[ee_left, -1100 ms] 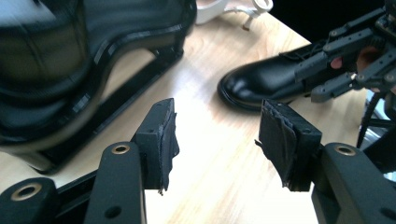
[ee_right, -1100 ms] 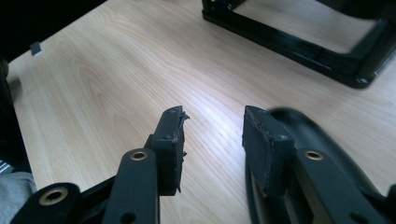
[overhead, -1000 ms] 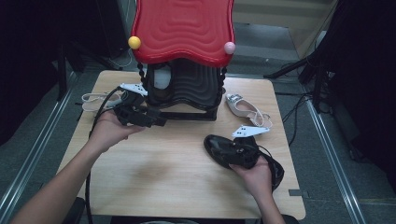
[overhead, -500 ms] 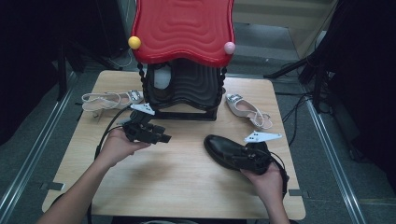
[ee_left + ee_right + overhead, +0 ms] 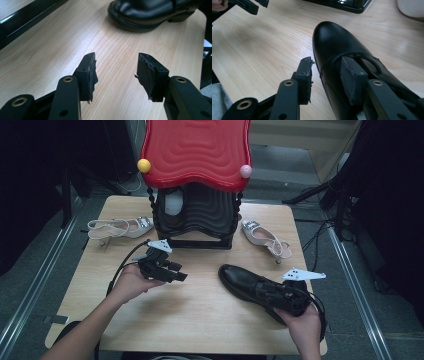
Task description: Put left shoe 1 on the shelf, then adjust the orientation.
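My right gripper (image 5: pixel 325 72) has been closing over the black shoe's (image 5: pixel 250 287) side; left gripper (image 5: pixel 116 72) gapes empty, bare table (image 5: pixel 200 320) toward six o'clock

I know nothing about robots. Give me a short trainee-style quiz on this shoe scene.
1. True or false: the black shoe stands inside the red-roofed rack.
2. How many pale sandals lie on the table?
3. What is between the jaws of the right gripper? A nothing, B the black shoe's side, C a sandal.

Key: 1 false, it lies on the table. 2 two. 3 B; the jaws have just been closing, with a gap left.
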Tool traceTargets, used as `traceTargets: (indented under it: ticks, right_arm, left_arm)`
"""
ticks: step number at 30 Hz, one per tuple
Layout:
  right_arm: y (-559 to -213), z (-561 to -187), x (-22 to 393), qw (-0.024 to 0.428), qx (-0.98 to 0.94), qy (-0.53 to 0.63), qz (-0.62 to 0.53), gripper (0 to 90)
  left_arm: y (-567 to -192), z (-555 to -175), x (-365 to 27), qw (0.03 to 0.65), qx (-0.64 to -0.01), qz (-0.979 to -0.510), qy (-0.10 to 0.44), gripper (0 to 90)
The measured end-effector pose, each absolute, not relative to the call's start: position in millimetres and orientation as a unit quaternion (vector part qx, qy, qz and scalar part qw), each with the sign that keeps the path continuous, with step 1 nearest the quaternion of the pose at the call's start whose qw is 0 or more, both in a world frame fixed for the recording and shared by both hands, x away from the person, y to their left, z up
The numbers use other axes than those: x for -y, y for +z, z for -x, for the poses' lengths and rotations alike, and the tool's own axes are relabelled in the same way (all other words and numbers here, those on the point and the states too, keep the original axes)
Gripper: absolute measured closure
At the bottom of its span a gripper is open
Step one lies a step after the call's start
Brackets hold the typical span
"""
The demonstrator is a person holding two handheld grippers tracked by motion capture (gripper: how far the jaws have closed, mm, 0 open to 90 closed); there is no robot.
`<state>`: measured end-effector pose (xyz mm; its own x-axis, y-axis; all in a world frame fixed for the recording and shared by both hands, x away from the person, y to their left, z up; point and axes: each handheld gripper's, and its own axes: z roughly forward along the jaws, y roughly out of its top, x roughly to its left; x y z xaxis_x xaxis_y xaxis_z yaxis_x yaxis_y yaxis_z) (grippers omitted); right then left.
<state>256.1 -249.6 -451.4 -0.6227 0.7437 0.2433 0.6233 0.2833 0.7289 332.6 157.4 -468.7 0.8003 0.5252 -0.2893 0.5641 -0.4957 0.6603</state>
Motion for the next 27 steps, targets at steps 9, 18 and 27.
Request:
traceTargets:
  ticks: [9,18,27]
  right_arm:
    - [-441.2,-247.7,267.5,0.095,-0.799,0.396,-0.442,63.6]
    - [-446.8,-243.3,278.9,0.072,-0.814,0.359,-0.451,64.3]
    - [-468.9,-261.9,246.2,0.061,-0.839,0.307,-0.445,64.4]
  left_arm:
    - [-466.8,-334.5,-164.6,0.398,-0.322,-0.859,-0.019,49.8]
    - [-467.7,-335.8,-166.2,0.398,-0.327,-0.857,-0.017,49.8]
    - [-469.7,-336.0,-165.0,0.398,-0.327,-0.857,-0.019,49.8]
